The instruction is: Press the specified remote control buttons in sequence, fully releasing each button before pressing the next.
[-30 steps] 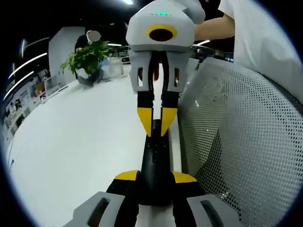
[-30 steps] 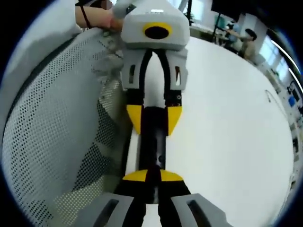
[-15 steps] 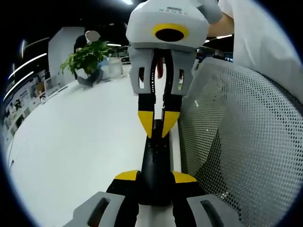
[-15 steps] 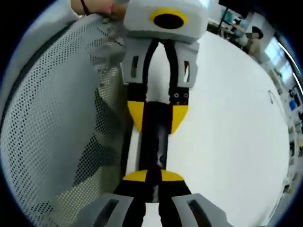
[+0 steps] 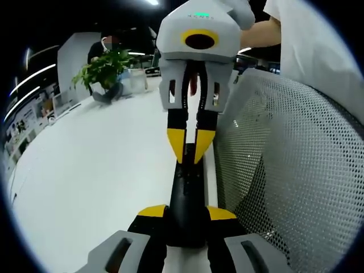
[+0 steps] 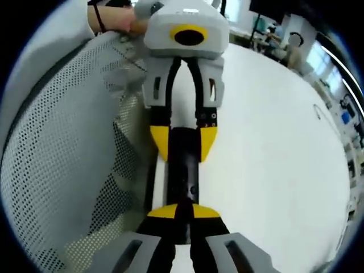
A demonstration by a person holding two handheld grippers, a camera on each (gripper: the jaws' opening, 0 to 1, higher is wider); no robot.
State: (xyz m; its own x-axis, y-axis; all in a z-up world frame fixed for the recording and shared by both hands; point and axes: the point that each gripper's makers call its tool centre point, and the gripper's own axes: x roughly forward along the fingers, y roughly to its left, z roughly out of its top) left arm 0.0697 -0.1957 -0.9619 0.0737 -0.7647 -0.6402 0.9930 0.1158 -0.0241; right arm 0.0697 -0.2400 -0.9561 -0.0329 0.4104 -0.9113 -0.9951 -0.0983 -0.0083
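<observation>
Slim black remote control [image 5: 186, 199] lies on the white counter [image 5: 96, 165] beside a white mesh chair back [image 5: 284, 170], clamped by the left hand-held gripper [image 5: 186, 211], while the right hand-held gripper [image 5: 189, 149], nearly closed, touches its far end.

A white table [image 5: 96, 159] is spreading across the left and middle of the left gripper view, and a leafy potted plant [image 5: 105, 71] is sitting at its upper left. A white mesh chair back [image 5: 296, 170] is curving down the right side. In the right gripper view, the chair back [image 6: 62, 148] is lying at left, the table [image 6: 273, 165] at right
</observation>
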